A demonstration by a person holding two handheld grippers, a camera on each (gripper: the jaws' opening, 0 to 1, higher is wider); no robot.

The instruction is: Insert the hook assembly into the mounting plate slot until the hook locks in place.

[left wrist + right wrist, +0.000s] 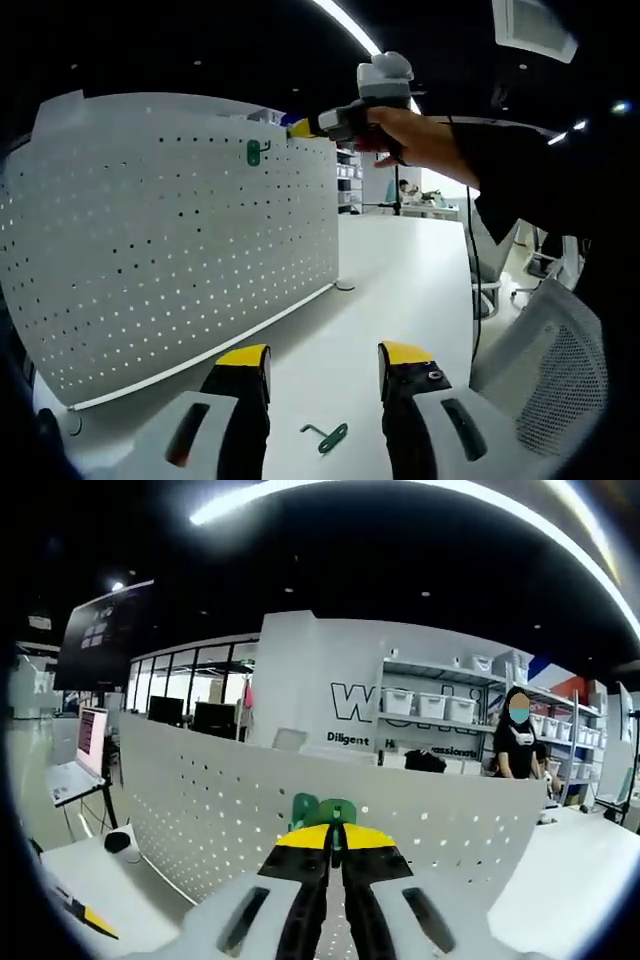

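Note:
A white pegboard mounting plate (170, 230) stands upright on the white table, also seen close up as the pegboard (230, 810). A green hook (254, 152) sits against the plate near its top edge. My right gripper (300, 128), held by a hand, is at the plate's top edge just right of that hook. In the right gripper view my right gripper (335, 842) is shut on the green hook (322, 810), pressed to the plate. My left gripper (325, 362) is open above the table, with a second green hook (326, 436) lying between its jaws.
The white table (400, 270) stretches to the right of the plate. A mesh office chair (560, 360) stands at the right edge. Behind the plate are shelves with bins (430, 705), a laptop on a stand (80, 750) and a standing person (515, 745).

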